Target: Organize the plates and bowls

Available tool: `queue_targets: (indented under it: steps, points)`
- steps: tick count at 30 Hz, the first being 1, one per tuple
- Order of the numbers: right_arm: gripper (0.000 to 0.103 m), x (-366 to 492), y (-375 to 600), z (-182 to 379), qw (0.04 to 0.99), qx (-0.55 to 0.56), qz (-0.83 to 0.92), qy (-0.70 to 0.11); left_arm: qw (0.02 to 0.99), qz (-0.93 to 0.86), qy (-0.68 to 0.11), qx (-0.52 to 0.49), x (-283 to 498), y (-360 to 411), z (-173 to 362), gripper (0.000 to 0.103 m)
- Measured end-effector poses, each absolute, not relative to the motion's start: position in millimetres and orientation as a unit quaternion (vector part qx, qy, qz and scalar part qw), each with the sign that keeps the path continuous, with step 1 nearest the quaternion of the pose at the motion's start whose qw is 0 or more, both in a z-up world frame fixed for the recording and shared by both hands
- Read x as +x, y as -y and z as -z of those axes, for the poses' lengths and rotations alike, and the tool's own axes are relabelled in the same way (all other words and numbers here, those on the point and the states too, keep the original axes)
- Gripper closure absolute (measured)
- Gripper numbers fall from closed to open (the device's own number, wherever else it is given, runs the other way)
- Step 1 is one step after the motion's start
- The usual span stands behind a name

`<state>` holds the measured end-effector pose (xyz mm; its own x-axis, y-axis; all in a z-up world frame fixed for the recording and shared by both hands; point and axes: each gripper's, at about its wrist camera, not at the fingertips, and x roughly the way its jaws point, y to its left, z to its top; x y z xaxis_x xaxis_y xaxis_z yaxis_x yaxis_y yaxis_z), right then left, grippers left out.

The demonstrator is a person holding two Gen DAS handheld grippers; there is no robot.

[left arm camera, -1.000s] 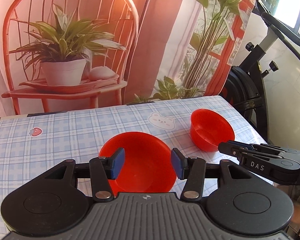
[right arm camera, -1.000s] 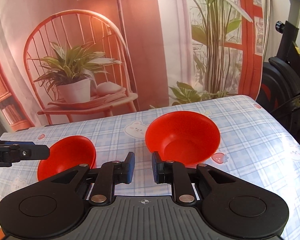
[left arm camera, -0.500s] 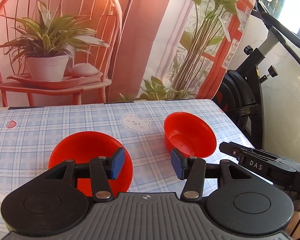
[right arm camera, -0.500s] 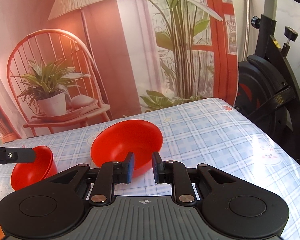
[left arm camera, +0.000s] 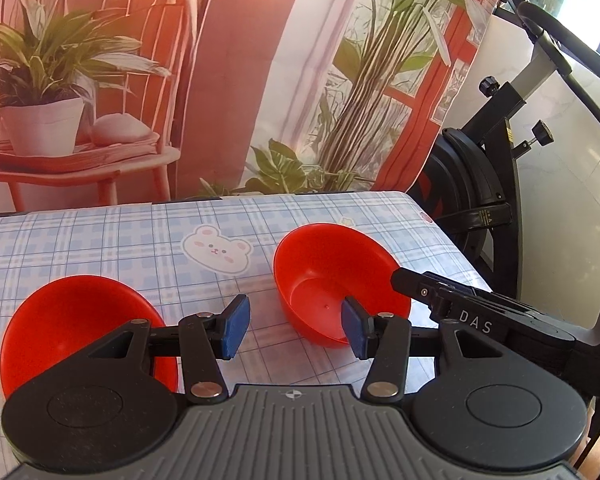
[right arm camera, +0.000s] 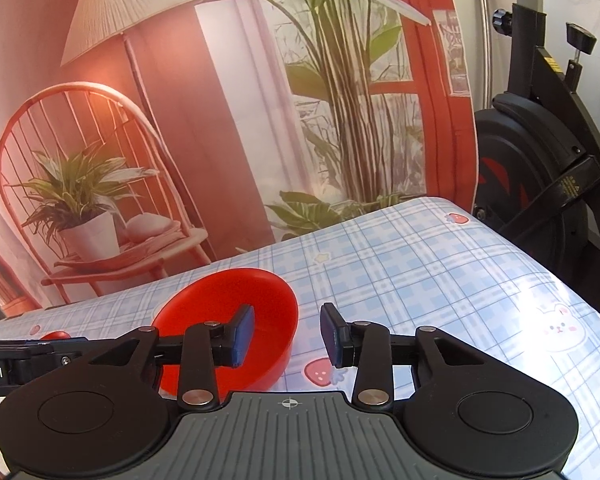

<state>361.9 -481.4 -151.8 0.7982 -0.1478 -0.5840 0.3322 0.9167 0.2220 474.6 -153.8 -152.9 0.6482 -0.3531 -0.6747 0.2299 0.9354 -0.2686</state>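
Two red bowls stand on the checked tablecloth. In the left wrist view one red bowl (left arm camera: 80, 324) is at the lower left and the other red bowl (left arm camera: 332, 276) is at centre right. My left gripper (left arm camera: 294, 332) is open and empty, hovering between them. My right gripper (right arm camera: 286, 334) is open and empty; its left finger stands over the rim of the second bowl (right arm camera: 228, 312). The right gripper also shows in the left wrist view (left arm camera: 396, 278), at that bowl's right rim. The first bowl is only a red sliver in the right wrist view (right arm camera: 56, 336).
The table (right arm camera: 440, 272) has a blue checked cloth with bear and strawberry prints. A printed backdrop (left arm camera: 220, 80) hangs behind it. An exercise bike (right arm camera: 540, 140) stands off the table's right edge.
My right gripper has opened; it was nearly shut before. Both grippers have swung to the right, so both bowls have shifted left in the views. The left gripper stays open.
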Motion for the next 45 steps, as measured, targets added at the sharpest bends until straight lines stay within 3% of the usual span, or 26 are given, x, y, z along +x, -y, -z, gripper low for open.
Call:
queue_targets:
  steps: [10, 17, 19, 23, 28, 45]
  points:
    - [0.075, 370.8, 484.7, 166.9, 0.930, 0.168, 0.142, -0.293, 0.894, 0.164, -0.411, -0.073, 492.8, 176.7, 166.4, 0.051]
    - [0.082, 373.6, 483.5, 170.0, 0.929, 0.177, 0.140, -0.292, 0.889, 0.156, -0.422, -0.083, 503.1, 177.0, 175.3, 0.052]
    - [0.088, 374.6, 482.9, 170.6, 0.929, 0.180, 0.139, -0.293, 0.891, 0.150, -0.423, -0.074, 503.1, 179.2, 175.2, 0.065]
    - [0.092, 373.4, 479.2, 170.1, 0.929, 0.180, 0.140, -0.292, 0.891, 0.152, -0.423, -0.066, 501.6, 180.8, 175.6, 0.070]
    - [0.094, 369.7, 479.1, 170.3, 0.927, 0.184, 0.149, -0.291, 0.891, 0.151, -0.423, -0.069, 500.9, 174.8, 176.9, 0.085]
    - [0.097, 345.0, 458.2, 142.7, 0.928, 0.189, 0.156, -0.281, 0.895, 0.163, -0.407, -0.077, 466.6, 158.1, 154.7, 0.085]
